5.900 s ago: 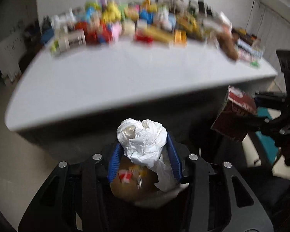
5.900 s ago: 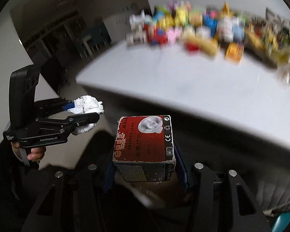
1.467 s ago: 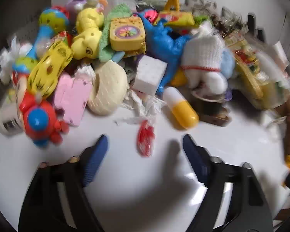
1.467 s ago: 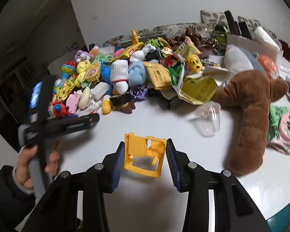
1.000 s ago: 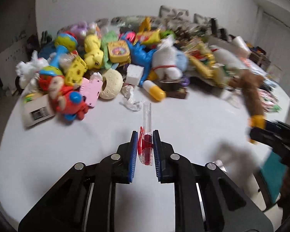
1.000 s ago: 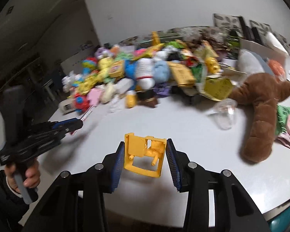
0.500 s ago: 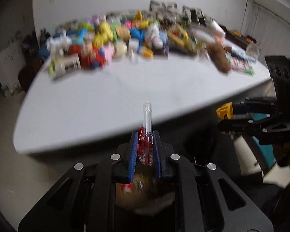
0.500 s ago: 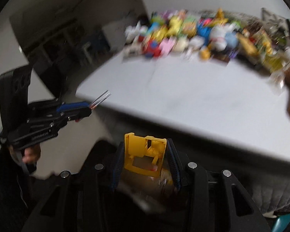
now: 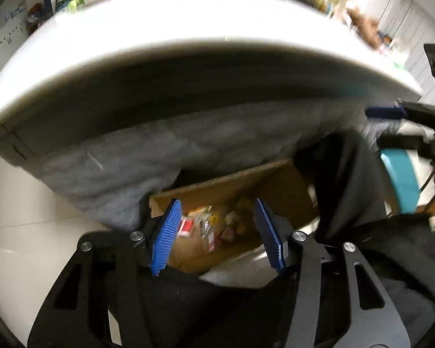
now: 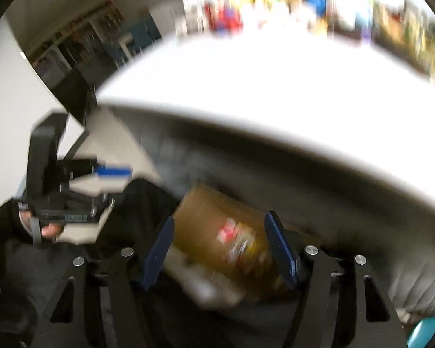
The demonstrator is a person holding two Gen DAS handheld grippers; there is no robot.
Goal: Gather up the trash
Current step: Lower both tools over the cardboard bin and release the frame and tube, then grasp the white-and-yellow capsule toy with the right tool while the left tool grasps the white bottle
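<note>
Now both grippers hang over the cardboard box (image 9: pixel 246 179) under the white table (image 9: pixel 165 20), and some trash (image 9: pixel 206 223) lies inside it. The left gripper (image 9: pixel 217 232) and right gripper (image 10: pixel 220 249) have just been opening, with nothing between the jaws. Lots of blurry stuff (image 10: pixel 304 0) is on the table, so I think more picking is left.

Your left gripper (image 9: pixel 217 235), black angular frame, ribbed blue pads (image 9: pixel 166 239), round silver screws (image 9: pixel 136 235) along the arms, your right gripper (image 10: pixel 219 250) built alike with darker blue pads, your black sleeve (image 10: pixel 3 223) at the frame's left edge
</note>
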